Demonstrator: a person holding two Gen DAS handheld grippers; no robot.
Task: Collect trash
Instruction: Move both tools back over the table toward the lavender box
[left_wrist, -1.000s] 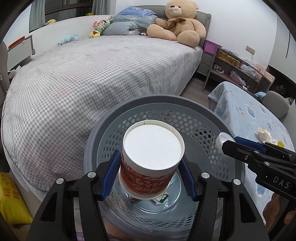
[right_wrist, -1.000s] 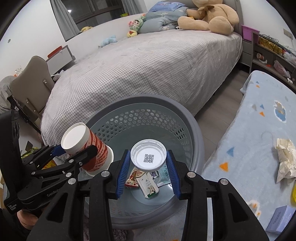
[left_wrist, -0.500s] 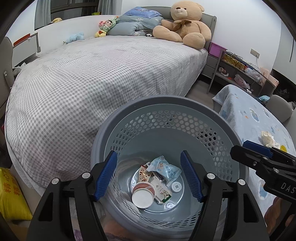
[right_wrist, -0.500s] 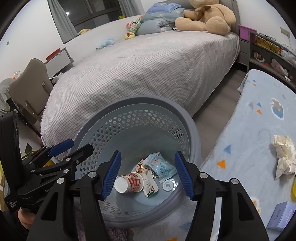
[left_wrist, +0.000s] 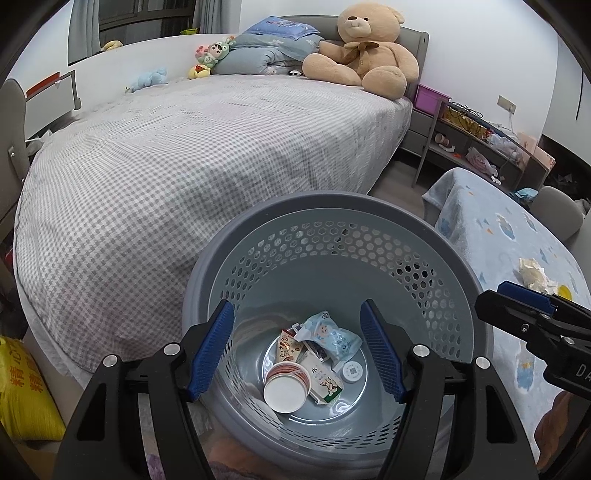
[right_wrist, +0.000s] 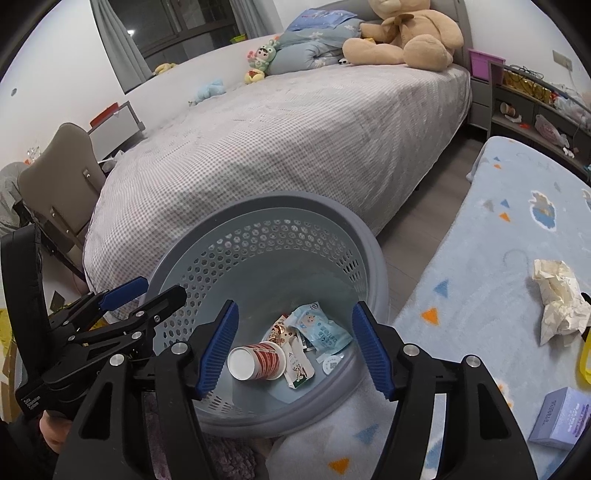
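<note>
A grey perforated basket (left_wrist: 332, 206) stands below both grippers; it also shows in the right wrist view (right_wrist: 280, 201). In it lie a red paper cup (left_wrist: 286, 386) on its side, a white bottle cap (left_wrist: 351, 370), a pale blue wrapper (left_wrist: 330, 334) and small snack packets. The cup (right_wrist: 258, 360), cap (right_wrist: 331, 363) and wrapper (right_wrist: 321, 326) show in the right wrist view too. My left gripper (left_wrist: 297, 349) is open and empty over the basket. My right gripper (right_wrist: 293, 347) is open and empty over it. A crumpled tissue (right_wrist: 557, 306) lies on the blue blanket (right_wrist: 480, 280).
A bed with a grey checked cover (left_wrist: 184, 155) lies behind the basket, with a teddy bear (left_wrist: 364, 55) at its head. A small lavender box (right_wrist: 561, 417) lies on the blanket at right. A yellow bag (left_wrist: 26, 395) is at lower left. A chair (right_wrist: 59, 173) stands left.
Both grippers opened. The paper cup dropped from the left gripper and the bottle cap from the right one; both now lie in the basket.
</note>
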